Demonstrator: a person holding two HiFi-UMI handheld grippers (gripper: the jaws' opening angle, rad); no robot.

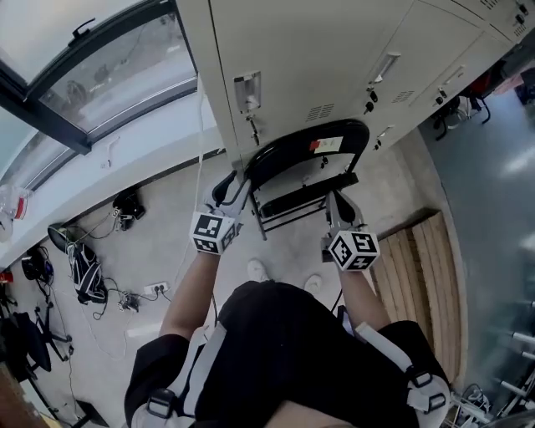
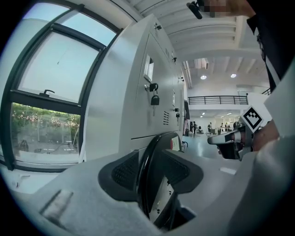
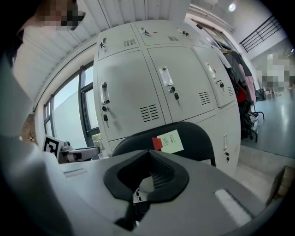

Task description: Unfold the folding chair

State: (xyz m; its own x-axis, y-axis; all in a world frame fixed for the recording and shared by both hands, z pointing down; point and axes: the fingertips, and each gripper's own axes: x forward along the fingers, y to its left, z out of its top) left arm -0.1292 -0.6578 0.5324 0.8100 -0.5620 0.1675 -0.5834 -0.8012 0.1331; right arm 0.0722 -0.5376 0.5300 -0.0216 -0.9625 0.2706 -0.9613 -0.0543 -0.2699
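Against the lockers [image 1: 334, 58] leans the folding chair [image 1: 311, 159], not yet unfolded, backrest uppermost. The left claw [image 1: 230, 194] is nearer, spread, with the backrest's left rim [image 2: 145, 170] between its pads. The right claw [image 1: 341, 209], pressed together, hangs beside the seat's right edge.

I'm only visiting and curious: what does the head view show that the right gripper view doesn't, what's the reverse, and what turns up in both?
Only the head view: the person's shoes, cables strewn on the floor, and the right gripper from above with its marker cube. Only the right gripper view: the ribbed ceiling and the black inner pads of its own fingers, closed together. Both: the black folding chair with its yellow note, the grey lockers behind it, and the left gripper.
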